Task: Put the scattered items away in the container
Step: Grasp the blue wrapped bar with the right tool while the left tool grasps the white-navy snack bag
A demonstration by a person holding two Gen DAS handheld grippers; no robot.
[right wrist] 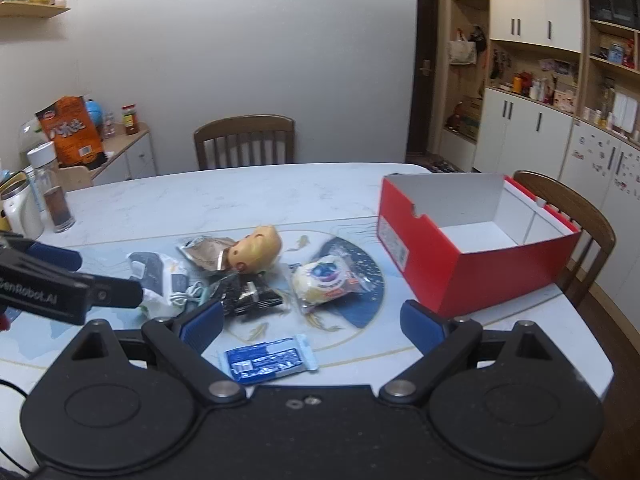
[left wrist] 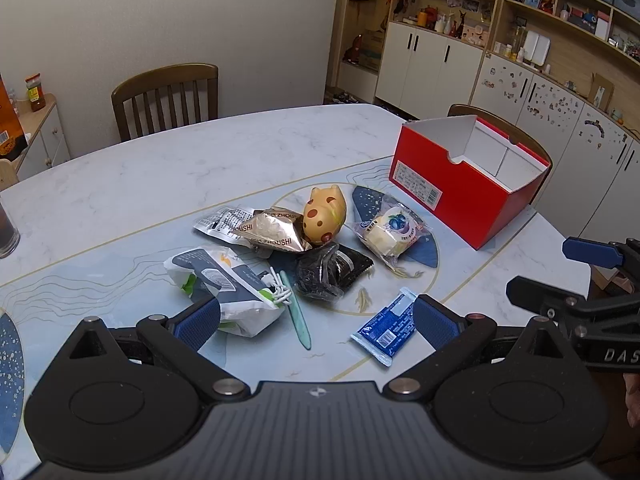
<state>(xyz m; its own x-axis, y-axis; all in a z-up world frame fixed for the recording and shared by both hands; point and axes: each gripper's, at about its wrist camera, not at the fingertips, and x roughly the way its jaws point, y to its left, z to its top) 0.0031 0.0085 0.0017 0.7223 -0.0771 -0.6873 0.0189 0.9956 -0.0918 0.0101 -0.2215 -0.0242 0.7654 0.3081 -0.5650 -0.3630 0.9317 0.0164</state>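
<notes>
Two grippers, left gripper (left wrist: 316,320) and right gripper (right wrist: 312,322), both released, above scattered snacks (left wrist: 320,268)

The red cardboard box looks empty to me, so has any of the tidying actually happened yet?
Nothing looks done: the red cardboard box holds nothing visible. Nothing is in hand either; the left gripper and right gripper are both open. All is left on the marble table: the blue flat packet, yellow spotted toy, black wrapped snack, clear-wrapped blueberry cake, gold foil pack, white-and-grey bag and pale green stick.
</notes>
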